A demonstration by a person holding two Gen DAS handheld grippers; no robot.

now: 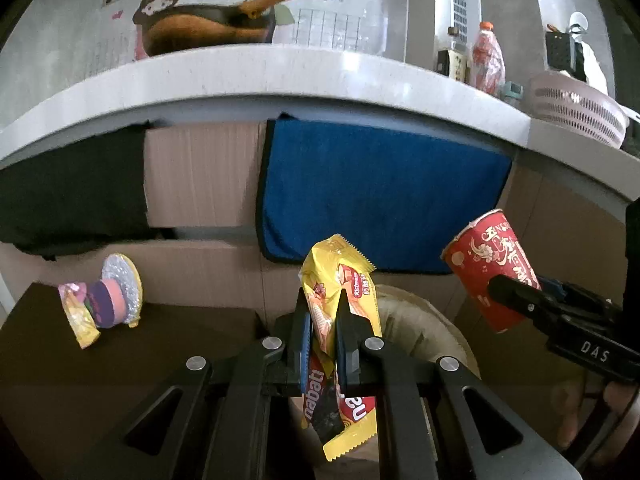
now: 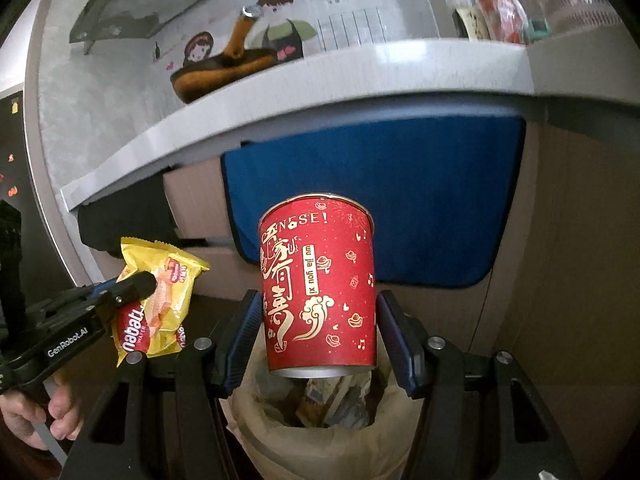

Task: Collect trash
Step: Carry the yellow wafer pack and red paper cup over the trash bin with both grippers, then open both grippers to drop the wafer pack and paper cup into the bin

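My left gripper (image 1: 323, 312) is shut on a yellow Nabati wafer wrapper (image 1: 340, 292) and holds it above the lined trash bin (image 1: 420, 320). The wrapper also shows in the right wrist view (image 2: 168, 300), at the left. My right gripper (image 2: 318, 320) is shut on a red paper cup (image 2: 320, 288), upright, right over the bin's open bag (image 2: 256, 408). The cup also shows at the right of the left wrist view (image 1: 486, 264), tilted. Several wrappers lie inside the bag.
A brown box top (image 1: 120, 360) at the left carries a small heap of snack packets (image 1: 104, 300). A blue towel (image 1: 380, 192) hangs under the white counter (image 1: 280, 76). A pan (image 1: 208, 28), a bottle (image 1: 486, 60) and a pink basket (image 1: 576, 108) stand on the counter.
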